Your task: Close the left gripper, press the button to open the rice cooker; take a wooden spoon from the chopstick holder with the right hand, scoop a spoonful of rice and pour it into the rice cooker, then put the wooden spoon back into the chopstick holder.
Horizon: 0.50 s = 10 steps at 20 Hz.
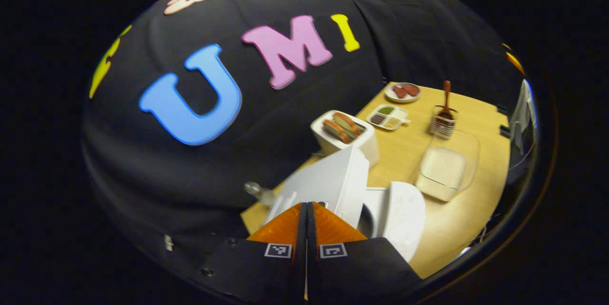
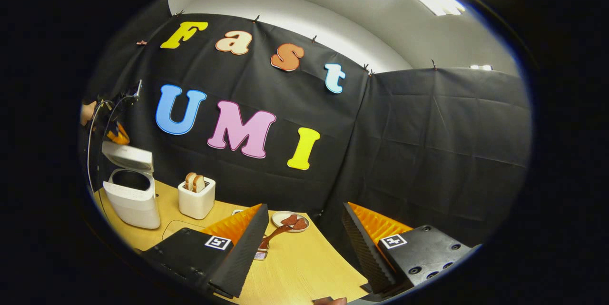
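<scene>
Item: left claw (image 1: pixel 307 210), fingers pressed together with nothing between them, hovering just above the raised lid of the rice cooker (image 1: pixel 376 200); cooker stands open at the near-left end of the bench (image 1: pixel 456 219)

Item: right claw (image 2: pixel 304 233), fingers wide apart, empty, held low over the bench's right part

Item: wooden spoon (image 2: pixel 276 236), standing in the chopstick holder (image 2: pixel 260 252), handle leaning up toward the back wall. In the right gripper view it lies just ahead and slightly left of the right claw's opening, close beside its left finger; the right claw is judged much the nearer of the two, and the next move is a short reach onto the handle

Item: clear container of rice (image 1: pixel 447 167), between the chopstick holder and the cooker

Other stock: toaster (image 2: pixel 196 196) with bread slices; plate (image 2: pixel 290 221) with reddish pieces just behind the spoon; divided dish (image 1: pixel 387 117). Nothing appears to block the spoon's handle, though the plate sits close behind
</scene>
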Tool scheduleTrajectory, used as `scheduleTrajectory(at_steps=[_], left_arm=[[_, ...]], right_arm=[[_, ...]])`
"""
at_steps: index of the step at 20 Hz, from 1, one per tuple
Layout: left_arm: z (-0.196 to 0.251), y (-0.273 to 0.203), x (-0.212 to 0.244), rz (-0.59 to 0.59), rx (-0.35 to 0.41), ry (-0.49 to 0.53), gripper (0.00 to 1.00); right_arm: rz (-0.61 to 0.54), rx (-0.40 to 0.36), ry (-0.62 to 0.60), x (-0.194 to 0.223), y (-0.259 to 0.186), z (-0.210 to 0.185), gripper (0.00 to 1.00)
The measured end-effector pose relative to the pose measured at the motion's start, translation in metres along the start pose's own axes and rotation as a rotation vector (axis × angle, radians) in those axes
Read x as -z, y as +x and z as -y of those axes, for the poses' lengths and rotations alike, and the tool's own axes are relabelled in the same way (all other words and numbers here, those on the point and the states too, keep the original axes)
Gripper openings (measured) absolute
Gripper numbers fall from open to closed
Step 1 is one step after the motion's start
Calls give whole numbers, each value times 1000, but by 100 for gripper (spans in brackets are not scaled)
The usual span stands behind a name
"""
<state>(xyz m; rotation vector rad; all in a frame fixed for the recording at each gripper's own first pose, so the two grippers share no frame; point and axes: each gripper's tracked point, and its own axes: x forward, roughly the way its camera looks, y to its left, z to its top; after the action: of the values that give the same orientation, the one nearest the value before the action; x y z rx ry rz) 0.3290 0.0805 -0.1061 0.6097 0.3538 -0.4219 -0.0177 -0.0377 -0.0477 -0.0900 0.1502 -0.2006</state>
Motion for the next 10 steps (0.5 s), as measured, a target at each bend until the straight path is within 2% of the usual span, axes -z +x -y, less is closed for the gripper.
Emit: scheduleTrajectory(at_steps=[1, 2, 3, 4, 7, 8, 10], left_arm=[[-19, -11, -16, 57, -92, 0, 8], [-27, -26, -28, 113, -147, -16, 8], [-33, -42, -41, 161, -190, -35, 17], [-38, -62, -50, 209, -232, -56, 41], [-41, -105, -69, 319, -334, -132, 62], [-34, -116, -69, 336, -348, -156, 80], [-26, -139, -73, 371, -373, -213, 95]], right_arm=[[-1, -2, 0, 1, -1, 1, 97], [-1, -5, 3, 1, -3, 1, 97], [1, -8, 9, 0, -4, 1, 97], [4, -12, 16, -1, -6, 0, 97], [11, -34, 16, -2, -8, -3, 97], [10, -44, 11, 0, -7, -4, 97], [8, -65, 14, 2, -5, -3, 98]])
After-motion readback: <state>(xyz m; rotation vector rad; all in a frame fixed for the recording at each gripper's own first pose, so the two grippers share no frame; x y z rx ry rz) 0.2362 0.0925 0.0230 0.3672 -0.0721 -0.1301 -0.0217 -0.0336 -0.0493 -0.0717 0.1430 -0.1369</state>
